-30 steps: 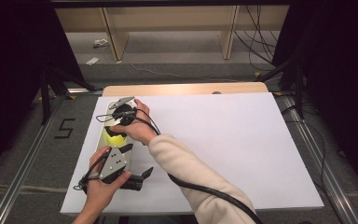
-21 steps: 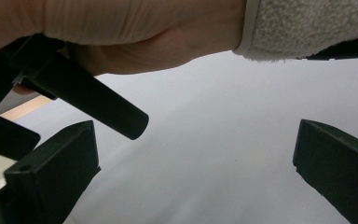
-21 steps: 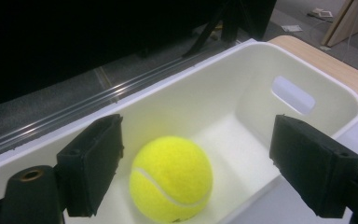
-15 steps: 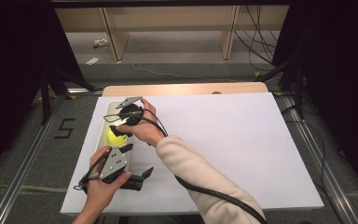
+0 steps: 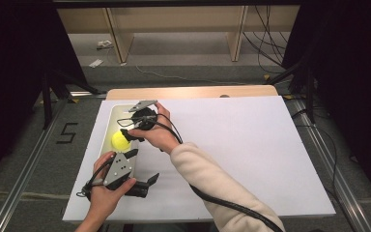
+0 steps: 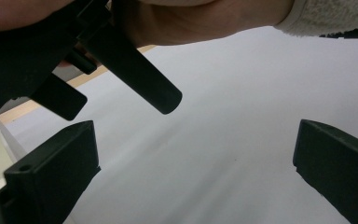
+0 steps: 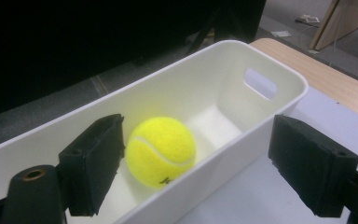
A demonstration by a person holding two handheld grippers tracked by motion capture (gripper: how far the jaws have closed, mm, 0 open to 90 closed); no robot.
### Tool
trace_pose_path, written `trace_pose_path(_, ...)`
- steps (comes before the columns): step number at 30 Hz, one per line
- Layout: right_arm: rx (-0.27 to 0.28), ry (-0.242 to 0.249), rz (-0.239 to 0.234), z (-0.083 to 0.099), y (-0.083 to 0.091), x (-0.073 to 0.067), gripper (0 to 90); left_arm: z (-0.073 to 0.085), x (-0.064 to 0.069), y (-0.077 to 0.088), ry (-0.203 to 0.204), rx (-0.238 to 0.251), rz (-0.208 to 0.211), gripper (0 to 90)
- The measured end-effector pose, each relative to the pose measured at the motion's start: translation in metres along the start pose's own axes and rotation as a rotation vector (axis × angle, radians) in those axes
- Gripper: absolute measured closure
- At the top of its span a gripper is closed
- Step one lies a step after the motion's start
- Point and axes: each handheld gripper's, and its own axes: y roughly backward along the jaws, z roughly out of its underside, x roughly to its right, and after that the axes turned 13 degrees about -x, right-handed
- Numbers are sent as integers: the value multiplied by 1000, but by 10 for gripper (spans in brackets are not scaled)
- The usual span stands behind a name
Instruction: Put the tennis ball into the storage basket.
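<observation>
A yellow tennis ball (image 5: pixel 120 140) (image 7: pixel 161 149) lies inside a white plastic bin (image 5: pixel 107 121) (image 7: pixel 191 84) at the table's left. My right gripper (image 5: pixel 129 135) (image 7: pixel 198 154) hovers open over the bin's near wall. One jaw is inside the bin beside the ball and the other is outside, over the white sheet. Nothing is pinched between them. My left gripper (image 5: pixel 142 166) (image 6: pixel 198 154) is held low near the front left of the table, open and empty, pointing across the white sheet (image 6: pixel 223 154). The right hand (image 6: pixel 191 18) and one right jaw cross the top of its view.
A large white sheet (image 5: pixel 232 145) covers the table, with a strip of wooden top (image 5: pixel 193 92) showing at the far edge. The bin has a handle slot (image 7: pixel 260 84) in its far end. Beyond the table are floor, wooden shelving legs and cables.
The right hand has shifted slightly right and back over the bin, and the ball shows more fully below its jaws. The left gripper has stayed in place.
</observation>
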Motion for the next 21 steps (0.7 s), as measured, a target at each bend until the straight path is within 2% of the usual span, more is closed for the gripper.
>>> trace_pose_path(8, 1, -15, 9, 10, 9, 8, 191, 0, 0, 0, 2, -2, -1, 0)
trace_pose_path(21, -8, -44, 36, 29, 25, 28, 192, 0, 0, 0, 7, 0, -2, 0)
